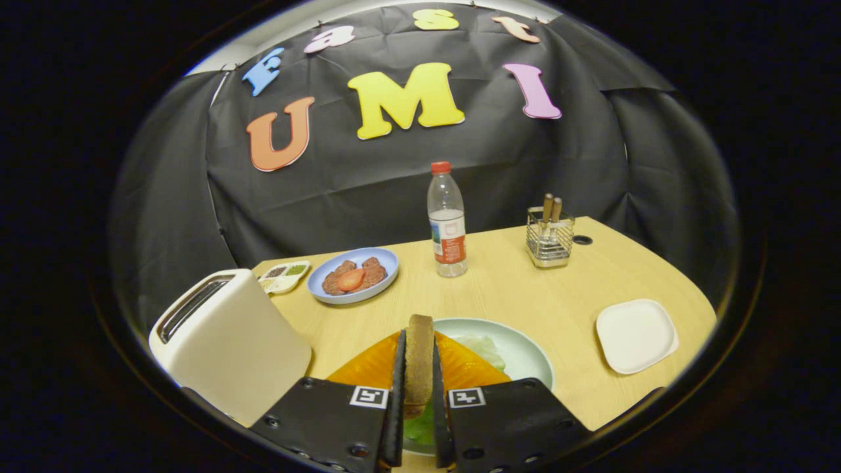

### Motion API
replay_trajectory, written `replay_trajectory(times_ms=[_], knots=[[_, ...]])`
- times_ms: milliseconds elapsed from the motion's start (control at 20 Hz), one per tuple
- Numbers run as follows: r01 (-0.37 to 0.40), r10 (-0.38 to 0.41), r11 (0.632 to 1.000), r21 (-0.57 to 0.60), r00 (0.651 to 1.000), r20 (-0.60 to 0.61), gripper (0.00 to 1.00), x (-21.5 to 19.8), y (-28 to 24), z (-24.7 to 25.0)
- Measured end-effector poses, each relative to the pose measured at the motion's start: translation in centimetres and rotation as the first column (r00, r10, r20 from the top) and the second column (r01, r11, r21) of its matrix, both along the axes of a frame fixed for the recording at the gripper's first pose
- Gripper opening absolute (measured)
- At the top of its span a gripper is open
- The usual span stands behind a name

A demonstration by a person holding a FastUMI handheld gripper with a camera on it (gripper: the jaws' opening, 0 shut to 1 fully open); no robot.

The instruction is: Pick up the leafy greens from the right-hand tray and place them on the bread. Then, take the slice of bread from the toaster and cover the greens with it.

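Tool clamped on upright bread slice, over greens on plate, toaster just left.

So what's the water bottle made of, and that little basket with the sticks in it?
The bottle looks like clear, shiny plastic: you can see through it, and its cap is red. The basket looks like thin, silvery metal wire, open like a cage. The gripper is shut on the bread slice.
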State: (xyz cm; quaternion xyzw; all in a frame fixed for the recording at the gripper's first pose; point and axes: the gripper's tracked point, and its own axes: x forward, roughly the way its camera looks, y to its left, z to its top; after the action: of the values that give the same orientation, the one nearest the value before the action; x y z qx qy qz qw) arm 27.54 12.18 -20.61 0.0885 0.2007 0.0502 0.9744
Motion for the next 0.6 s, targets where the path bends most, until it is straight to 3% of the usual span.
replay_trajectory(times_ms=[200, 400, 600], knots=[[-0.002, 0.003, 0.994, 0.112, 1.000, -0.008, 0.19, 0.1, -1.7, 0.1], [0.019, -0.018, 0.990, 0.139, 1.000, -0.008, 0.19, 0.6, -3.7, -0.4], [0.036, -0.030, 0.994, 0.103, 0.998, -0.053, 0.30, 0.9, -4.5, -2.4]])
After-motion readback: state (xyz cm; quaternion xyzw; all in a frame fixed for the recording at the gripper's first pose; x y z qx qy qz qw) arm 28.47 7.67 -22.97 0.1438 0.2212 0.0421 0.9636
